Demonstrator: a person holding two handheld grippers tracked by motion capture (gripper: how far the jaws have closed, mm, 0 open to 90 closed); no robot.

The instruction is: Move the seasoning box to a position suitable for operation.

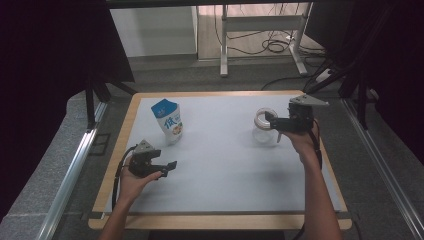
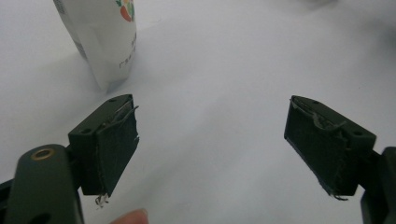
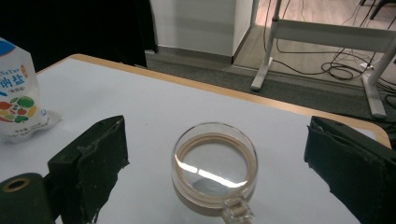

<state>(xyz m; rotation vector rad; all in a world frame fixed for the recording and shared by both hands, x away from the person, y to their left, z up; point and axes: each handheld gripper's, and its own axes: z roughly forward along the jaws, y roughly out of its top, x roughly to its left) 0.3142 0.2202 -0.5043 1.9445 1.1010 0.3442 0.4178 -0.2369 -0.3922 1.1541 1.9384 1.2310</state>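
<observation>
A white salt pouch [image 1: 168, 121] with a blue top stands upright at the table's back left; its lower part, pouch [image 2: 103, 39], rises beyond my left jaw. My left gripper [image 1: 169, 168] rests low near the front left, open and empty, the left gripper [image 2: 212, 144] facing bare white table. A clear glass jar [image 1: 262, 125] with a clamp lid stands at the back right. My right gripper [image 1: 274, 126] hovers at its right side, open. In the right gripper view the jar [image 3: 215, 170] sits between and just beyond the spread jaws of that gripper [image 3: 217, 136], untouched. The pouch [image 3: 18, 95] shows far left there.
The white table top [image 1: 225, 170] has a wooden rim [image 1: 220, 221]. Beyond the far edge is grey floor with a desk frame [image 1: 262, 25] and loose cables [image 1: 275, 46]. Black curtains hang at both sides.
</observation>
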